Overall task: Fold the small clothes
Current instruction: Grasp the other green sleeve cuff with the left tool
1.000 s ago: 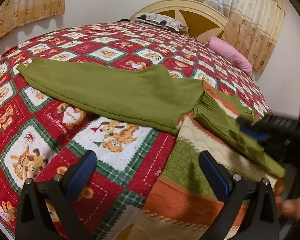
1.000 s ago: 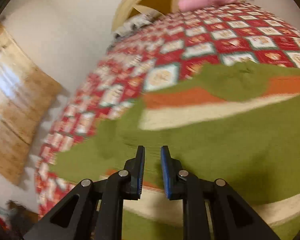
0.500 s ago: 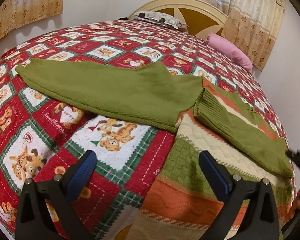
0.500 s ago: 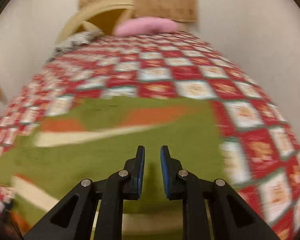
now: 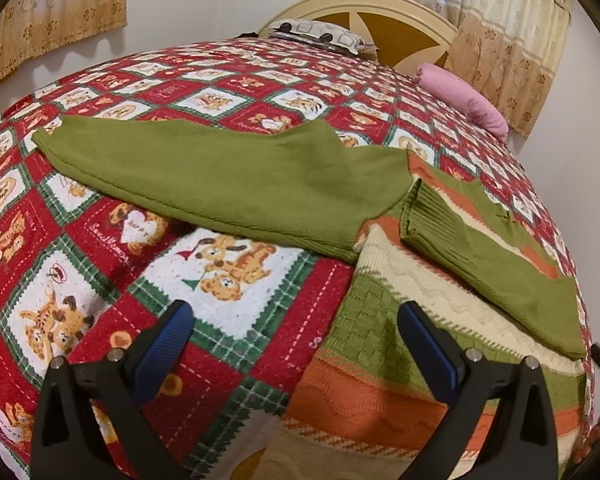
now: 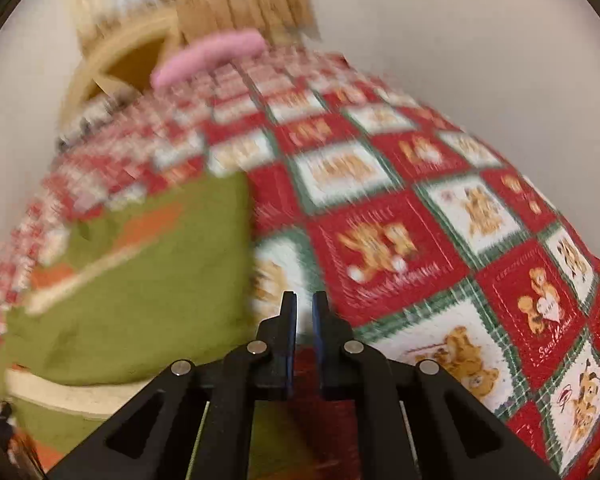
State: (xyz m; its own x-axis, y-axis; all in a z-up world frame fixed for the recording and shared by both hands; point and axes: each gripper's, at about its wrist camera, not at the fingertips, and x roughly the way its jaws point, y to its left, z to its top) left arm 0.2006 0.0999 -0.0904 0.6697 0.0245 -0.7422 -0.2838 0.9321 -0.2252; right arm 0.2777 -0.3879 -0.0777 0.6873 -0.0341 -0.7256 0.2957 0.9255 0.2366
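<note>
A knitted sweater, green with orange and cream bands (image 5: 380, 320), lies flat on the red checked bedspread (image 5: 100, 248). One green sleeve (image 5: 220, 176) stretches out to the left. The other sleeve (image 5: 480, 248) is folded across the body. My left gripper (image 5: 294, 320) stands open just above the sweater's lower left edge, holding nothing. In the blurred right wrist view the sweater (image 6: 148, 280) lies to the left. My right gripper (image 6: 305, 300) hovers over bare bedspread just past the sweater's right edge, its jaws closing with nothing between them.
A pink pillow (image 5: 468, 104) and a patterned pillow (image 5: 320, 34) lie by the cream headboard (image 5: 380, 12). Curtains hang behind it and at the left. A white wall runs close along the bed's right side.
My right gripper has swung away from over the sweater to the bedspread beside it, left the left wrist view, and narrowed its jaws. The folded sleeve stays on the body. My left gripper kept still.
</note>
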